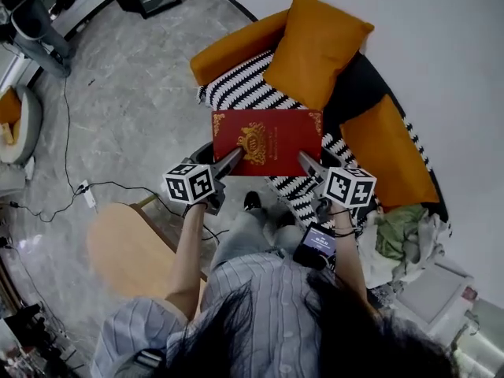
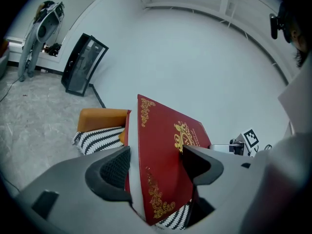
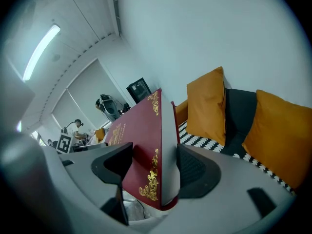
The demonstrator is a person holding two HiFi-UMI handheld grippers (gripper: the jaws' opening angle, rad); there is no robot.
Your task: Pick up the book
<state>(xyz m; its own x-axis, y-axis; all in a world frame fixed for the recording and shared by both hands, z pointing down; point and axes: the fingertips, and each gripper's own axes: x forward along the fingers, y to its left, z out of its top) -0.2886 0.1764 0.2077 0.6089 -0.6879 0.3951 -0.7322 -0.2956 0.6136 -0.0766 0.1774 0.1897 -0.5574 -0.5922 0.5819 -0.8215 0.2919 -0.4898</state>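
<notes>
The left gripper (image 1: 230, 161) is clamping the near left corner of the book (image 1: 268, 138), and the right gripper (image 1: 305, 162) is pinching the near right corner. Both sets of jaws are pressing on the red cover and the pages, with nothing else between them. Sharing the load between two corners is probably what is keeping the closed book level and stopping it from swinging or falling open. It is hovering cover-up in front of the person, over the striped seat of the sofa (image 1: 240, 87) and just short of the orange cushion (image 1: 315, 50). The two gripper views are showing the seat lower down and behind the book, so it is likely hanging clear of the fabric, though the head view alone is not settling that. The back cover is facing away from every camera. The gold lettering is showing too small to read. The person's hair and shirt are covering the lower part of the head view, cutting off whatever is lying directly below the grippers.
</notes>
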